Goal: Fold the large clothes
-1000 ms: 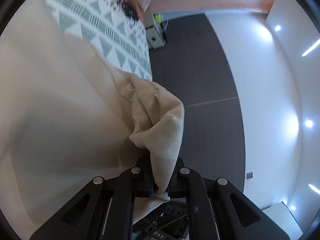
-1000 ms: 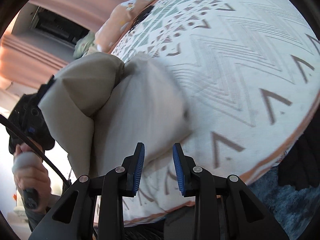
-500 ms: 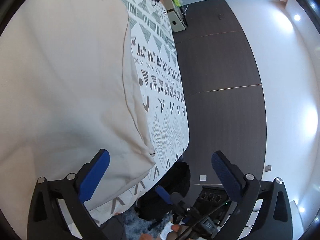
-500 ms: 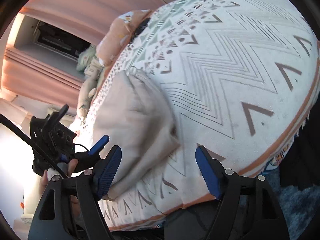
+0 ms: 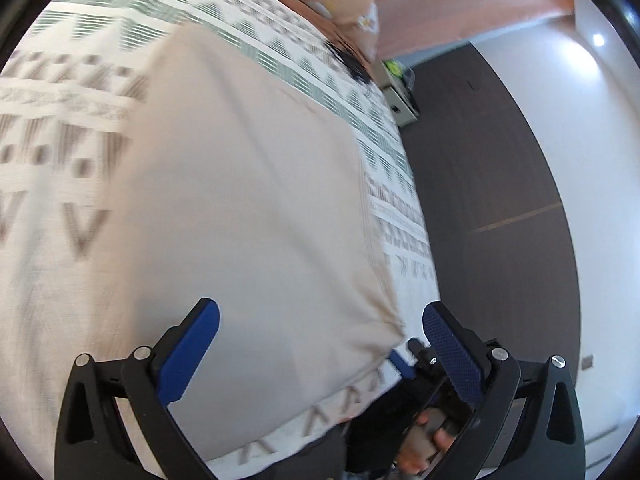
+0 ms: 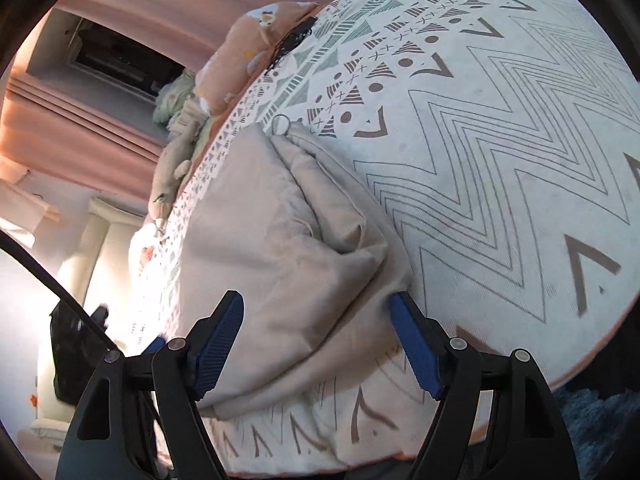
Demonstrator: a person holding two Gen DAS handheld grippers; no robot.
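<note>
Beige garment (image 5: 248, 216) lies folded on the patterned bedspread (image 6: 500, 152).
Left gripper (image 5: 320, 336) (jaws spread wide) and right gripper (image 6: 316, 340), just reopened, grip nothing.

A bedroom in a home; a bed (image 6: 520, 160) with a patterned cover fills the views; pillows (image 6: 248, 44) and soft toys (image 6: 172, 168) lie at its head; pink curtains (image 6: 80, 128) hang beyond; dark flooring (image 5: 480, 184) runs alongside.

Matt beige cloth garment (image 5: 248, 216), softly creased, on a woven patterned bedspread (image 6: 500, 128); tool pads (image 6: 218, 338) are textured blue rubber.
</note>
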